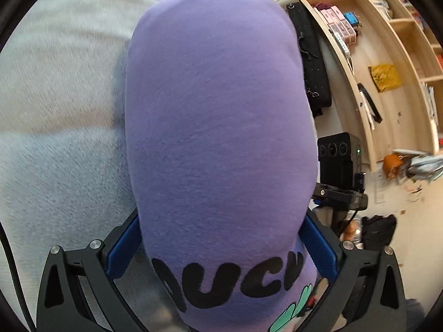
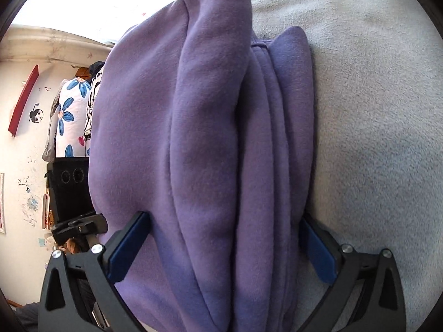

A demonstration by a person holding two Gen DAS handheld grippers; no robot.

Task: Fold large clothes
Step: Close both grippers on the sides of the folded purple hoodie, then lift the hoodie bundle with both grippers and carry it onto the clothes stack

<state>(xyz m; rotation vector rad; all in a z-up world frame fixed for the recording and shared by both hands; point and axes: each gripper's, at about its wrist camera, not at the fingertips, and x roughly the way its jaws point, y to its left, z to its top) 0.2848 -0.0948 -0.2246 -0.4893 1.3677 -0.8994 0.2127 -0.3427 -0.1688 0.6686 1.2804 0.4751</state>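
A pale grey fleecy blanket (image 2: pixel 373 110) covers the surface, and the folded purple sweatshirt (image 1: pixel 218 116) lies on it, filling both views. The left gripper (image 1: pixel 221 238) stands spread wide with the sweatshirt bundle between its blue pads, the right gripper (image 2: pixel 224 243) likewise wide around the stacked folds; whether the pads press I cannot tell. Beside the sweatshirt stand a wooden bookshelf (image 1: pixel 387 63) and a black camera box (image 1: pixel 339 157).
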